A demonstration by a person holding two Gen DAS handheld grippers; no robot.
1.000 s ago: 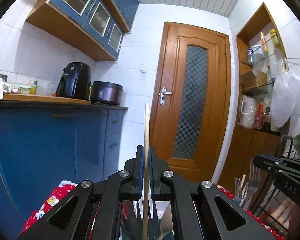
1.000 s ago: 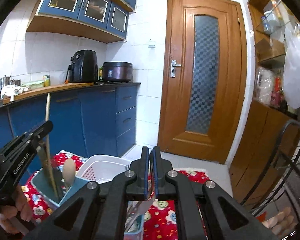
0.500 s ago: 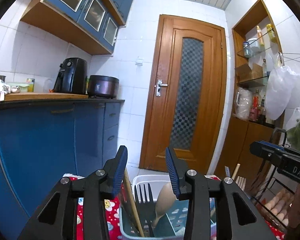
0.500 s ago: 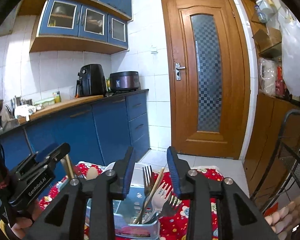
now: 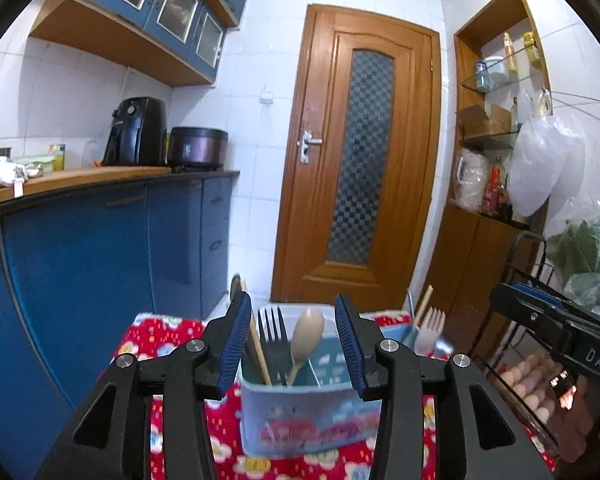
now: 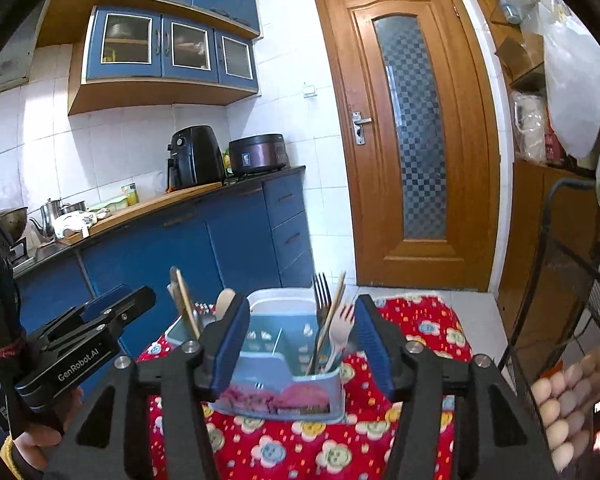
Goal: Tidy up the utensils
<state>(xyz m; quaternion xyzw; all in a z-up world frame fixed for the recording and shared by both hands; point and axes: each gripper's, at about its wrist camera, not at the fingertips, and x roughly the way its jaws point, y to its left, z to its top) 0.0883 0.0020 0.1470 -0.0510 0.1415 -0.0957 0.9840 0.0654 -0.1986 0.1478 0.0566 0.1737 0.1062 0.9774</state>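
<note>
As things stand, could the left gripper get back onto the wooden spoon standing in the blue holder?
Probably yes. The left gripper is open and empty, and the wooden spoon stands upright in the blue holder straight ahead between its fingers. A black fork and chopstick crowd its left side.

Your tablecloth (image 6: 420,328) at lower centre: red, printed with pale flowers. Utensil caddy (image 5: 312,420) on it: light blue, pink picture on the front. Inside, black fork (image 5: 274,332), beige spoon (image 5: 310,328). Your gripper pads (image 6: 374,344): ribbed blue on black arms. Left-side cabinets (image 6: 244,248) blue; door (image 5: 360,168) orange-brown wood, checkered glass.
</note>
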